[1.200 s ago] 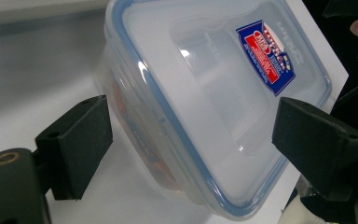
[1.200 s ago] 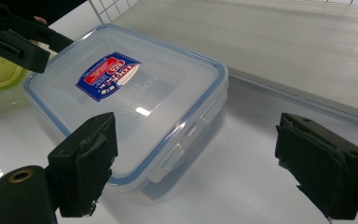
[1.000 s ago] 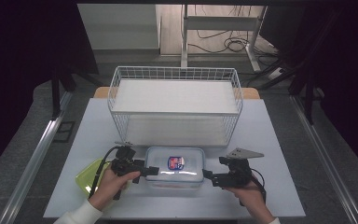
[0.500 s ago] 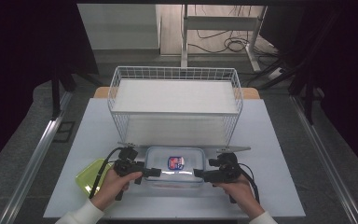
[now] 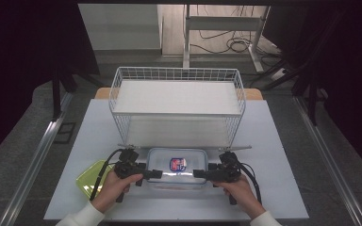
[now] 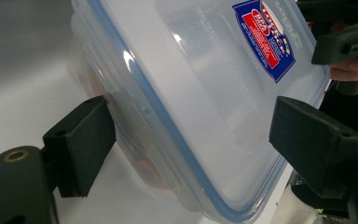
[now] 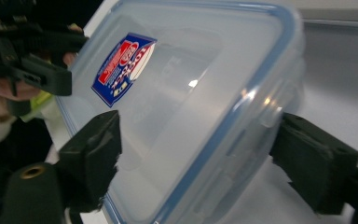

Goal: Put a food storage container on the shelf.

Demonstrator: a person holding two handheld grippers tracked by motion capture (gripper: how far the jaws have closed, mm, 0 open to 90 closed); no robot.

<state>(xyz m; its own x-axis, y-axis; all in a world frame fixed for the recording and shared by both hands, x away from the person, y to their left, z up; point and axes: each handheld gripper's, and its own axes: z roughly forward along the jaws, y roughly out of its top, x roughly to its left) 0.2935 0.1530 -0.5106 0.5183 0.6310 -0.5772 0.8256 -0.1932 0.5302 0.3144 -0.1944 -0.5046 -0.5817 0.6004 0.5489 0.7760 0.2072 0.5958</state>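
Observation:
A clear plastic container (image 5: 176,167) with a blue-rimmed lid and a red and blue label lies on the white table (image 5: 273,141), in front of the wire rack. My left gripper (image 5: 153,174) straddles its left end. In the left gripper view the jaws (image 6: 191,126) stand wide, one pad beside the container (image 6: 205,93) wall, the other over the lid. My right gripper (image 5: 201,174) straddles the right end. Its jaws (image 7: 196,140) have just been closing with the container (image 7: 191,84) between them, a thin gap left at the outer pad (image 7: 307,158).
A white wire rack (image 5: 176,101) with a shelf stands close behind the container. A yellow-green dish (image 5: 87,179) lies left of my left hand. The table's front edge runs just under both forearms. Dark floor and metal rails flank the table.
My right hand has moved in and down to the container's right end, and its grey top plate has turned out of sight. The left hand and the container have stayed put.

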